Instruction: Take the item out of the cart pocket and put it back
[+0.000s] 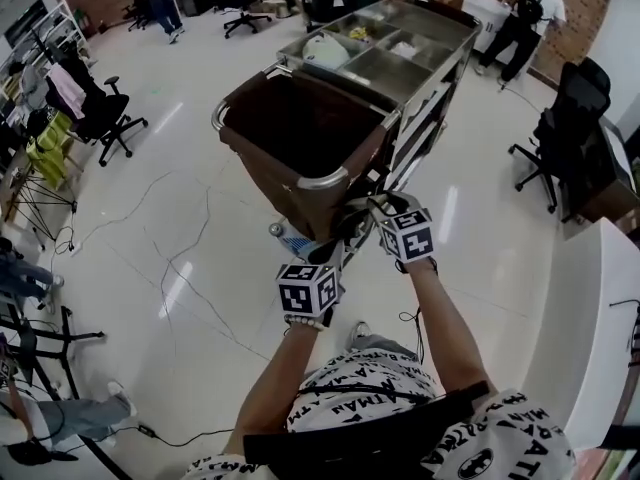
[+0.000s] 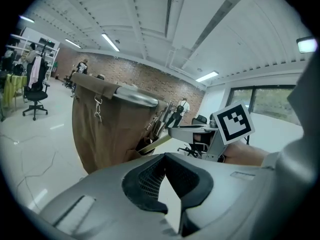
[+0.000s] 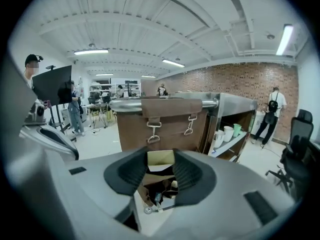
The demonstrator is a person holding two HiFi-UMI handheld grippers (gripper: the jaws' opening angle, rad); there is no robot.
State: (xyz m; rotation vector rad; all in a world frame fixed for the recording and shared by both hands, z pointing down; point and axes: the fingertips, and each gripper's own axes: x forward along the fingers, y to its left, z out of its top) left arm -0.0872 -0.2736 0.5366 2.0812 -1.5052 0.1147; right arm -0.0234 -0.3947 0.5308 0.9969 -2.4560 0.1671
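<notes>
The cart's brown bag (image 1: 300, 128) hangs from a steel frame, and both grippers sit at its near end. My right gripper (image 3: 161, 170) is shut on a small beige cardboard box (image 3: 161, 157), held above the open brown pocket (image 3: 156, 193), which has dark things inside. In the head view the right gripper (image 1: 372, 211) is slightly higher and closer to the cart than the left gripper (image 1: 328, 255). My left gripper (image 2: 170, 182) is open; only floor shows between its pads. The left gripper view shows the bag (image 2: 105, 129) ahead and the right gripper's marker cube (image 2: 232, 123) to the right.
Steel trays (image 1: 395, 53) with items top the cart, and a side shelf holds cups (image 3: 227, 134). Office chairs (image 1: 110, 118) (image 1: 565, 128) stand left and right, a white counter (image 1: 585, 328) is on the right, cables (image 1: 110, 223) lie on the floor, and people (image 1: 525, 18) stand at the back.
</notes>
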